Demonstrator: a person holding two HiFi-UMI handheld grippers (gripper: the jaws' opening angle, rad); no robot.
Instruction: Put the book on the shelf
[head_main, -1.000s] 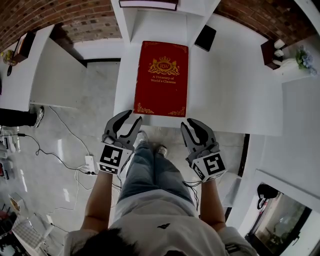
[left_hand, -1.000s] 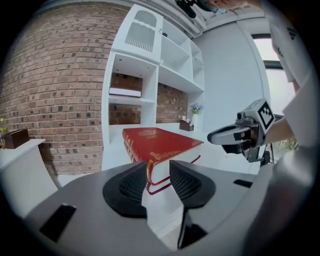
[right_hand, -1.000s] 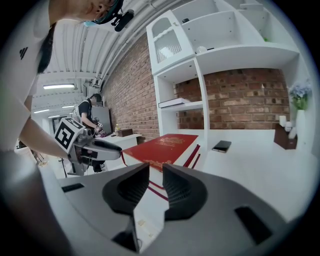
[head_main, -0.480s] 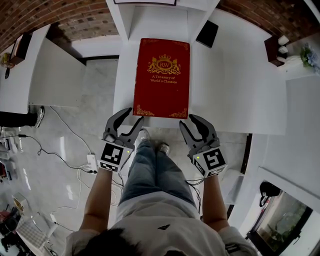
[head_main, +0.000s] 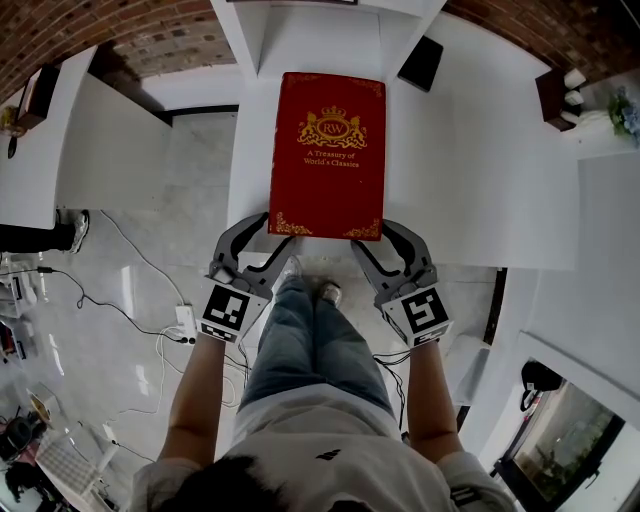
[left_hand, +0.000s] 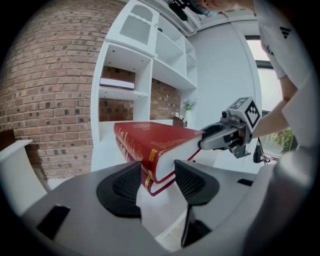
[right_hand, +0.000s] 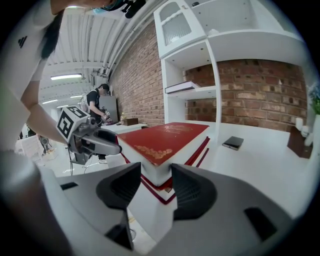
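A thick red hardback book (head_main: 328, 150) is being shown lying flat, cover up, on the white table (head_main: 470, 180), with its near short edge just by the table's 6 o'clock edge. The cover is being set off by gold corner ornaments, a gold crest and a gold title beneath it. White page edges are being seen in both gripper views.

On the table one book and one small black slab (head_main: 420, 62) are being counted, the slab at 1 o'clock of the book. Another book (left_hand: 117, 83) is being seen flat in the white shelf unit (left_hand: 146, 90). A darker red band under the book's corner cannot be told from a reflection.

The book's long axis is being laid from 6 to 12 o'clock, title top toward 12, spine on the 9 o'clock side.

The left gripper (head_main: 268, 243) is being held with its jaws wide apart around the book's 7 o'clock corner. The right gripper (head_main: 372, 238) is being held the same way around the 5 o'clock corner. Both pairs of jaws have just been opening.
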